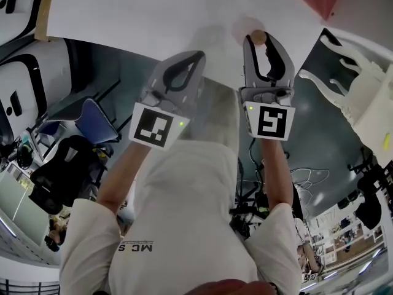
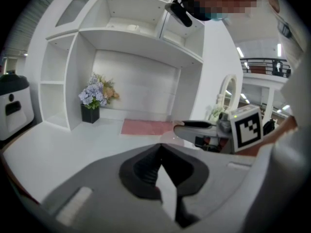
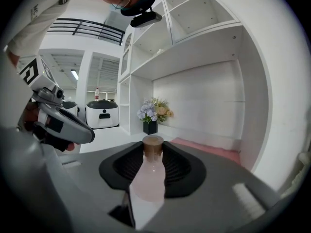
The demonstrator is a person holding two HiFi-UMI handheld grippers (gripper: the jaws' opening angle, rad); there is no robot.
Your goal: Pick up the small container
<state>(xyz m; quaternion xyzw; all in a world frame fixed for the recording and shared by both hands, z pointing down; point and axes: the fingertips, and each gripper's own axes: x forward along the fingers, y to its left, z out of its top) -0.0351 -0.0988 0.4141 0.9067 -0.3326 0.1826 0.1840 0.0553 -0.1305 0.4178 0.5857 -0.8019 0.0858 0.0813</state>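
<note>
The right claw (image 3: 153, 149) grips the small container (image 3: 147, 181), a pale pink bottle with a brown cap, apparently held clear of the white worktop (image 2: 63, 149). The left claw (image 2: 160, 148), closed and empty, is just beside it. Potted flowers (image 2: 95, 98) and a pink mat (image 2: 146, 126) sit farther back under shelves (image 2: 141, 38).

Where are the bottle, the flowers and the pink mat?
bottle (image 3: 147, 179): right gripper view, on its pink body.
flowers (image 3: 154, 111): right gripper view, on the blooms.
pink mat (image 2: 146, 126): left gripper view, on its middle.
</note>
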